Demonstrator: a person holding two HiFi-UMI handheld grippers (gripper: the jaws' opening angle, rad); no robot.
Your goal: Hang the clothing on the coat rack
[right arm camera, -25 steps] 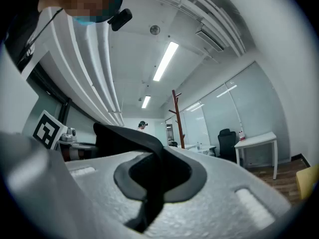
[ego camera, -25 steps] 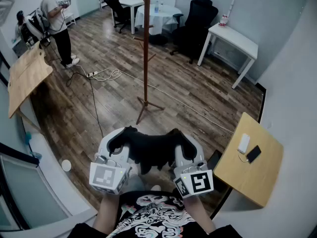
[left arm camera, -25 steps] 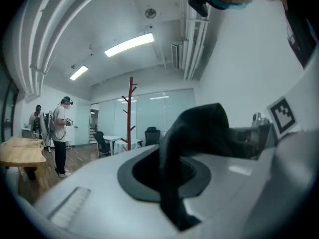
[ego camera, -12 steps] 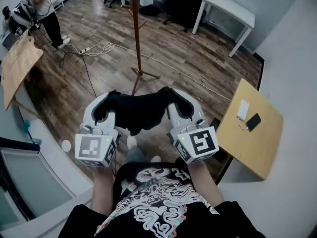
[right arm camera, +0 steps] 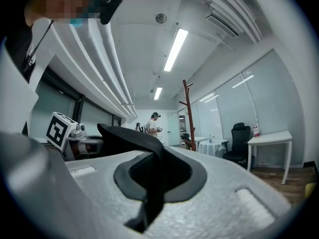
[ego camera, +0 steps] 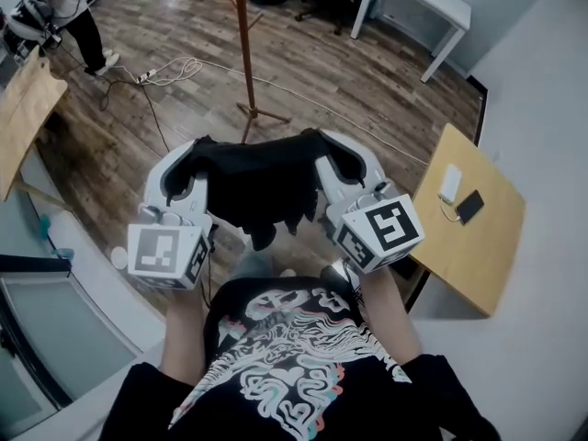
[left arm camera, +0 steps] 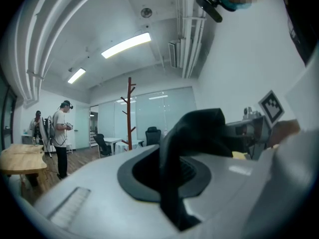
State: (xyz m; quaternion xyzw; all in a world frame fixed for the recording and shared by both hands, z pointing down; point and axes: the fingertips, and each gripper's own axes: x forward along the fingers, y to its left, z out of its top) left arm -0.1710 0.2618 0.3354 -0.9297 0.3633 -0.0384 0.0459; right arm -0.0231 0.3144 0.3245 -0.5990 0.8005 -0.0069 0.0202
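Observation:
A black garment (ego camera: 260,186) hangs stretched between my two grippers in the head view. My left gripper (ego camera: 187,165) is shut on its left edge, and the cloth (left arm camera: 185,148) runs pinched between the jaws in the left gripper view. My right gripper (ego camera: 333,162) is shut on the right edge, where the fabric (right arm camera: 145,156) drapes out of the closed jaws. The brown wooden coat rack (ego camera: 244,53) stands ahead on the wood floor, beyond the garment. It also shows as a branched coat rack (left arm camera: 130,111) in the left gripper view and as a pole (right arm camera: 190,114) in the right gripper view.
A small wooden table (ego camera: 469,219) with a phone and a white device stands at the right. A white desk (ego camera: 423,12) sits at the far right, and cables (ego camera: 175,70) lie on the floor near the rack. A person (ego camera: 66,7) stands far left by a wooden tabletop (ego camera: 23,108).
Both grippers have come up and closer in the head view with the garment held between them. The view has tilted down, so the coat rack and room have shifted toward the top.

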